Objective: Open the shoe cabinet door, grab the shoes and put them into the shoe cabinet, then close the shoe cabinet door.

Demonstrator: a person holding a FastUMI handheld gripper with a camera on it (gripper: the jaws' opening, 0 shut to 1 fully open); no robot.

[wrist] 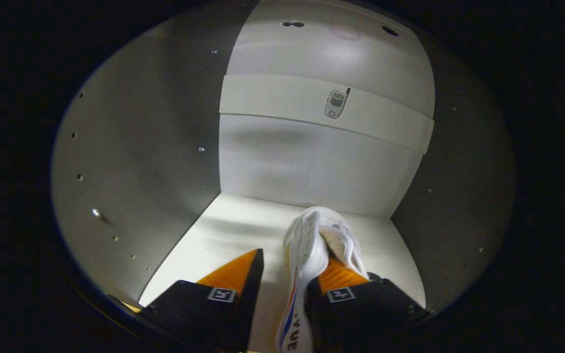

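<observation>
A white canvas shoe [312,240] with a red and blue stripe on its side stands inside the shoe cabinet, on the white cabinet floor [228,230], toe towards the back panel. My gripper [295,256] reaches into the cabinet and is open. Its right finger [339,277] sits inside the shoe's mouth, against the shoe's side wall. The left finger [236,272] stays outside the shoe, with a strip of bare floor showing between it and the shoe.
The grey left wall [135,162] and right wall [459,196] carry rows of peg holes. A pale cross rail [272,100] with a small fitting [335,104] spans the back panel [302,166]. Free floor lies left of the shoe.
</observation>
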